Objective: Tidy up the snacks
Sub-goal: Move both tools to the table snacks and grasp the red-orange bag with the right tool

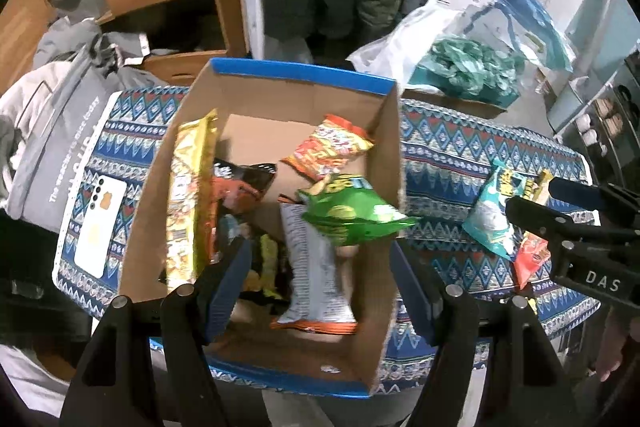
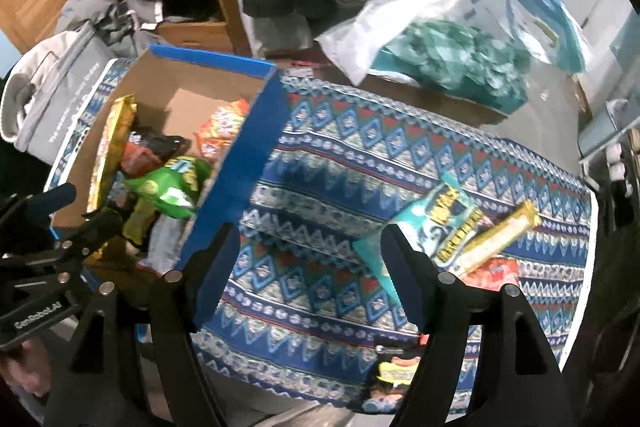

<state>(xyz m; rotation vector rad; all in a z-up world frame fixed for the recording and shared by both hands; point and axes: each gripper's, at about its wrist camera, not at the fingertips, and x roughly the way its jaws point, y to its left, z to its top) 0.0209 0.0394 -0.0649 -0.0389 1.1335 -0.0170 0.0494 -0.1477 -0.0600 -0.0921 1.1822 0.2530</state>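
A cardboard box with a blue rim (image 1: 292, 75) (image 2: 256, 155) stands on the patterned cloth and holds several snack packets. A green bag (image 1: 352, 211) (image 2: 172, 187) lies on top, beside a grey bag (image 1: 316, 275), an orange bag (image 1: 332, 147), a long yellow pack (image 1: 188, 199) and a black-and-red bag (image 1: 240, 183). My left gripper (image 1: 324, 267) is open and empty above the box. My right gripper (image 2: 312, 259) is open and empty above the cloth. A teal bag (image 2: 432, 219) (image 1: 496, 211), a gold bar (image 2: 500, 239) and a red packet (image 2: 496, 275) lie just right of it.
A white phone (image 1: 100, 227) lies on the cloth left of the box. A grey bag (image 1: 52, 131) sits at the far left. Plastic bags with teal stuff (image 2: 448, 63) lie behind the table. A small snack packet (image 2: 396, 375) lies at the cloth's near edge.
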